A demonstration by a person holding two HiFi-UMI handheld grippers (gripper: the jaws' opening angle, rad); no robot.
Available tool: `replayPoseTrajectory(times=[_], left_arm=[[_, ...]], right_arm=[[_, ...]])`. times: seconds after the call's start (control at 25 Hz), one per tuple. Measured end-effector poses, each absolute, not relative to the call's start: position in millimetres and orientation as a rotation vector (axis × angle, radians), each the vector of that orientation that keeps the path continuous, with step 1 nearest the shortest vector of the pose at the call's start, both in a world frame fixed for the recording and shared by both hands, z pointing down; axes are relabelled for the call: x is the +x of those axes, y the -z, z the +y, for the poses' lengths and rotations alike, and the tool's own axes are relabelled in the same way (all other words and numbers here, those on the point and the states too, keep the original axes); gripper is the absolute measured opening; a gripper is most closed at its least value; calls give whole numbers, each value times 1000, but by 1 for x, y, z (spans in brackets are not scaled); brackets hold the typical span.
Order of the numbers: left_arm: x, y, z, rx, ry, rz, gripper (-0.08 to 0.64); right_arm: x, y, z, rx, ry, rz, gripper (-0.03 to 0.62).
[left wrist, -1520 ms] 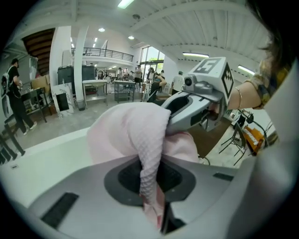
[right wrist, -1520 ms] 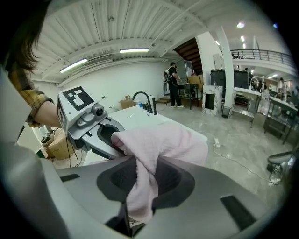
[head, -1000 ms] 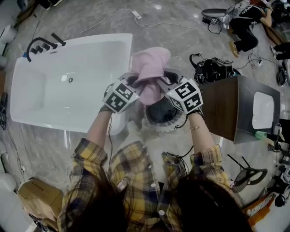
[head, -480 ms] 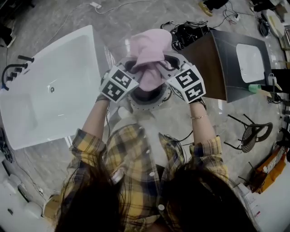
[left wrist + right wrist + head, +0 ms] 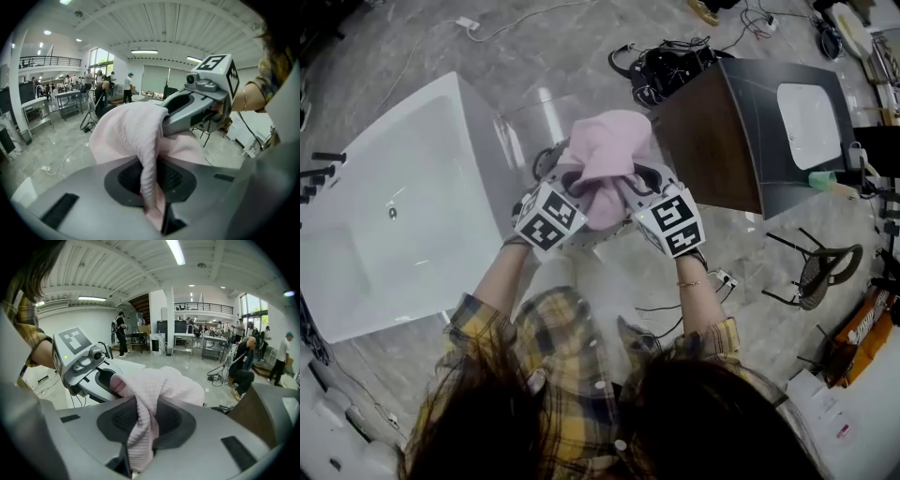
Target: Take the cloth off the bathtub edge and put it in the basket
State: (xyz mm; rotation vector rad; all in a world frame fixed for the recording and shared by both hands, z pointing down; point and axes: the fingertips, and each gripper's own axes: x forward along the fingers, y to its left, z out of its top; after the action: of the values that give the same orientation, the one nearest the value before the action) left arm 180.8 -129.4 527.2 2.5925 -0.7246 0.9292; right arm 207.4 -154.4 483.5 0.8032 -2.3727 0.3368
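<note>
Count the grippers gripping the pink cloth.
2: the left gripper is shut on the pink cloth's left side, the right gripper on its right side.

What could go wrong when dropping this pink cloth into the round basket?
1. The pink waffle-weave cloth bulges past the far side of the round white-rimmed basket. On release it may drape over the rim rather than fall inside.
2. The left gripper and right gripper each pinch only a narrow fold. An uneven release could leave the cloth hanging from one of them.
</note>
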Motion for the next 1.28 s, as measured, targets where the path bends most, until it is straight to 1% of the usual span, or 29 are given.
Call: replayPoseTrajectory(times=[0.4, 0.72, 1.28], left_arm=[[182, -615, -121, 2537, -933, -741, 61], [189, -684, -126, 2542, -939, -734, 61], [180, -796, -107, 2473, -1081, -712, 61]], right_arm=[[210, -572, -145, 843, -445, -2343, 106], [218, -640, -149, 872, -458, -2330, 106], [213, -756, -131, 870, -530, -2316, 107]])
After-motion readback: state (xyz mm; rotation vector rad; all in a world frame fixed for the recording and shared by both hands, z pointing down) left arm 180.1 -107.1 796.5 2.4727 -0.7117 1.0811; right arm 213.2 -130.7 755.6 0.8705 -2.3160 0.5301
